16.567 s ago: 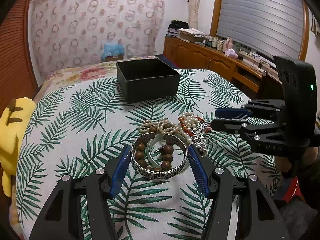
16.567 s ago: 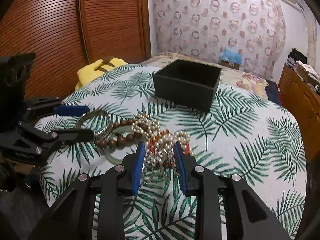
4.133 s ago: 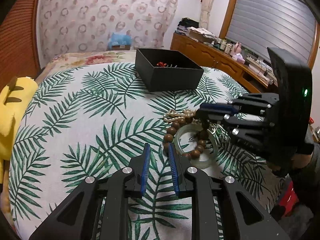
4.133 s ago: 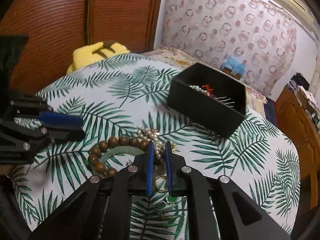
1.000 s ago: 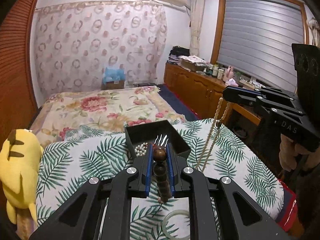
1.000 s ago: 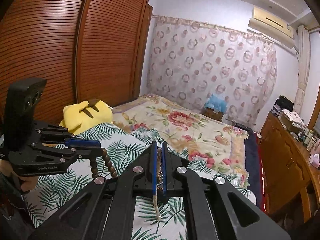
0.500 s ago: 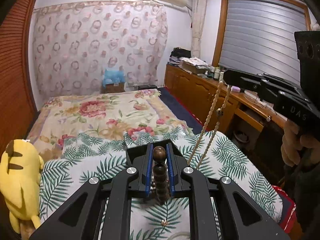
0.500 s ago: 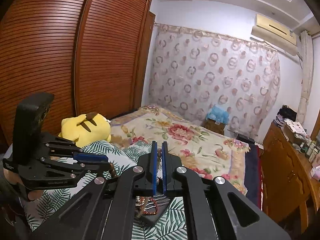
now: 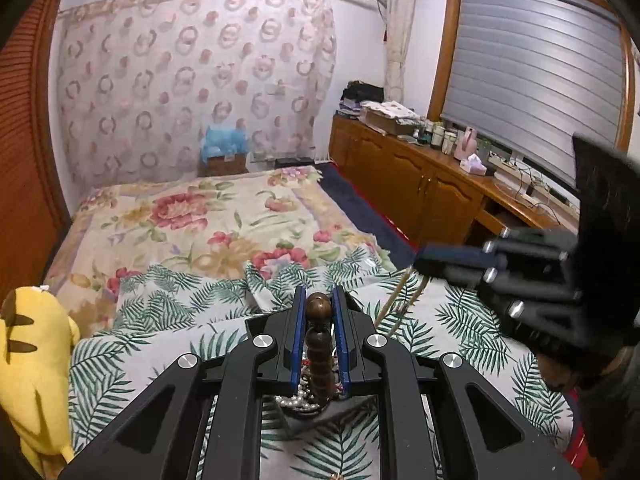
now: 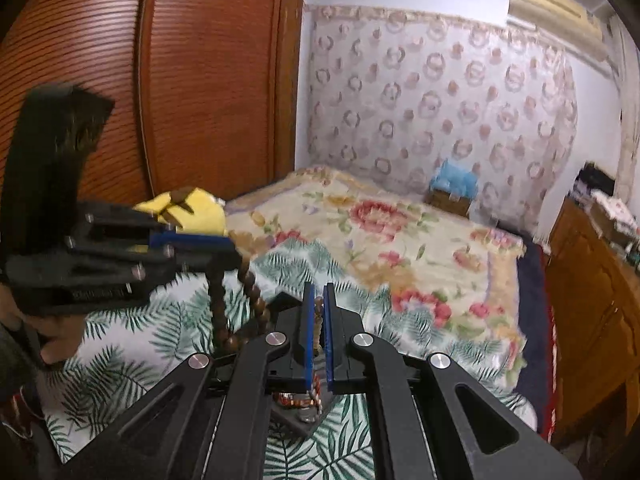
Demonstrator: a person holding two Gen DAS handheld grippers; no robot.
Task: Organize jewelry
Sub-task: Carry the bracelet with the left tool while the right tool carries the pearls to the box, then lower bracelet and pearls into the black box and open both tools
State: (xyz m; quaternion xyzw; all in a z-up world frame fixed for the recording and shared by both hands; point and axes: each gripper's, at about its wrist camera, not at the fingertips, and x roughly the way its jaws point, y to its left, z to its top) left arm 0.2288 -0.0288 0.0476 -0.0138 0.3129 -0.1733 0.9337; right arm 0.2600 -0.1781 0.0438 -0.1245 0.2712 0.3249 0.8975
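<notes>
A wooden bead bracelet (image 9: 319, 340) hangs at lower centre of the left wrist view, clamped between the blue pads of the left gripper (image 9: 319, 312), its strand dropping toward the black box (image 9: 316, 412) below, where pearls and other pieces lie. In the right wrist view the right gripper (image 10: 317, 320) is clenched on a thin pale bead necklace (image 10: 317, 328), which hangs over the same box (image 10: 298, 414); the brown beads (image 10: 254, 294) dangle at centre left from the other tool. The box sits on a palm-leaf cloth (image 9: 132, 352) covering the surface. Beyond lies a bed with a floral cover (image 9: 188, 224), a yellow plush toy (image 9: 30, 364) at lower left, a ring-patterned curtain (image 9: 192, 76) behind, a wooden sideboard (image 9: 420, 176) under a shuttered window at right, and slatted wooden doors (image 10: 192, 72) at upper left.
</notes>
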